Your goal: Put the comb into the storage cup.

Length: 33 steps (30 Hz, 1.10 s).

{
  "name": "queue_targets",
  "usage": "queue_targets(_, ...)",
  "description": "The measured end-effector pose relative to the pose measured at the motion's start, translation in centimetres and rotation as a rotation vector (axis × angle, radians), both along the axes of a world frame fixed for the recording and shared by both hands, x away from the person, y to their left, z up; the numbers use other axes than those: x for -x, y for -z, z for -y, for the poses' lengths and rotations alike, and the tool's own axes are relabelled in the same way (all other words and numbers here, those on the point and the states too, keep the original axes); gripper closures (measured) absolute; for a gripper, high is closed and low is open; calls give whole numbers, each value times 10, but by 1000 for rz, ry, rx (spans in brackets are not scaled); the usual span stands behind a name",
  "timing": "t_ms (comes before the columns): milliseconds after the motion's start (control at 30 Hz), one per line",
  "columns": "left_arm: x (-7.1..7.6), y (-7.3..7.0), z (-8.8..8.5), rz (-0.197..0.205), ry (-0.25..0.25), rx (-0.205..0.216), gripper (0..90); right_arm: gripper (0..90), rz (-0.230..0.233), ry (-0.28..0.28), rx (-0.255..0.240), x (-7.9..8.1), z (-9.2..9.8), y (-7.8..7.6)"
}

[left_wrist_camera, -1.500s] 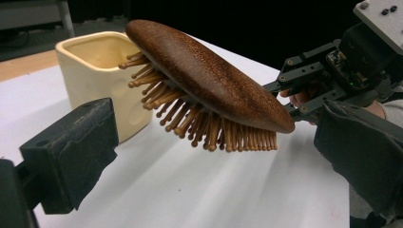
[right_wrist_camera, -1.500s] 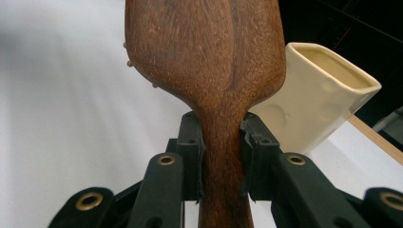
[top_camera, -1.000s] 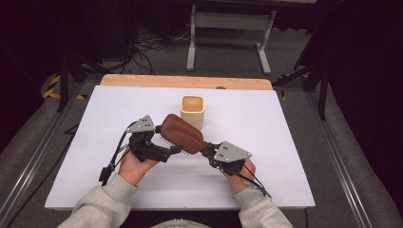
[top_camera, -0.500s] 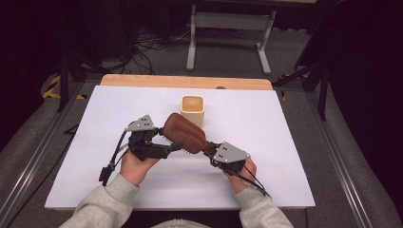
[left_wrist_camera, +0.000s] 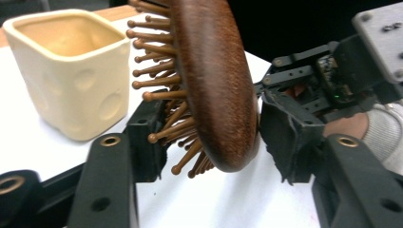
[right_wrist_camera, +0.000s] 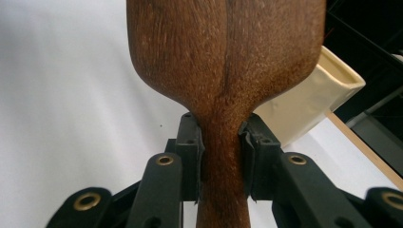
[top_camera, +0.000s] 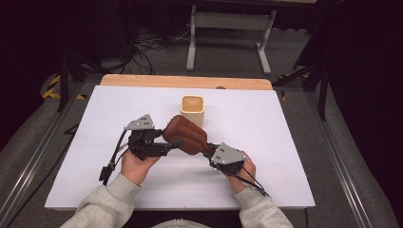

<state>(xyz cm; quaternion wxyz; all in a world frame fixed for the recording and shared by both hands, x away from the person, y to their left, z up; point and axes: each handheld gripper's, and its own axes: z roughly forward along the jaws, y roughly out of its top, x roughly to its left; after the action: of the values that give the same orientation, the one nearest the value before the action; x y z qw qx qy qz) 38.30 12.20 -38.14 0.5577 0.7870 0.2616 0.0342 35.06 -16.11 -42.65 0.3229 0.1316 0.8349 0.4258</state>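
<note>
Above the white bench (top_camera: 266, 118), just in front of a cream square cup (top_camera: 193, 109), a wooden paddle hairbrush (top_camera: 185, 134) is being held up between both grippers. The right gripper (right_wrist_camera: 222, 159) is clamping its handle tight. The left gripper (left_wrist_camera: 209, 142) is standing open around the head, one jaw among the bristles, the other just clear of the wooden back.

Probably a lab or test room: white board-topped table (top_camera: 285, 142), loose floor cables (top_camera: 142, 45), metal stand (top_camera: 228, 28), dark surroundings.
</note>
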Motion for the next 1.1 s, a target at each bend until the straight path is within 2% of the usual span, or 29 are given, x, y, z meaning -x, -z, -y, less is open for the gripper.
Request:
queue_targets(67, 3, -3, 1, 13, 14, -12, 484, 715, -5, -4, 1, -1, 0, 1)
queue_targets(200, 4, -5, 1, 10, 34, 5, 527, 713, -9, -14, 2, -1, 0, 1)
queue_targets(233, 5, -6, 0, 19, 53, 11, 538, 713, -7, -15, 3, -1, 0, 1)
queue_targets(400, 6, -7, 1, 25, 71, 20, 580, 713, -14, -25, -1, -1, 0, 2)
queue_targets(533, 9, -9, 1, 18, 98, 51, 611, 711, -22, -41, -13, -2, 0, 1)
queue_targets(767, 10, -18, 2, 28, 102, 59, 617, 706, -17, -62, -43, -1, 3, -2)
queue_targets(867, 10, -23, 2, 45, 95, 50, 617, 645, -16, -80, -68, -1, 5, -4)
queue_targets(1100, 9, -47, 2, 98, 84, 21, 616, 479, -17, -65, -133, 2, 15, -12)
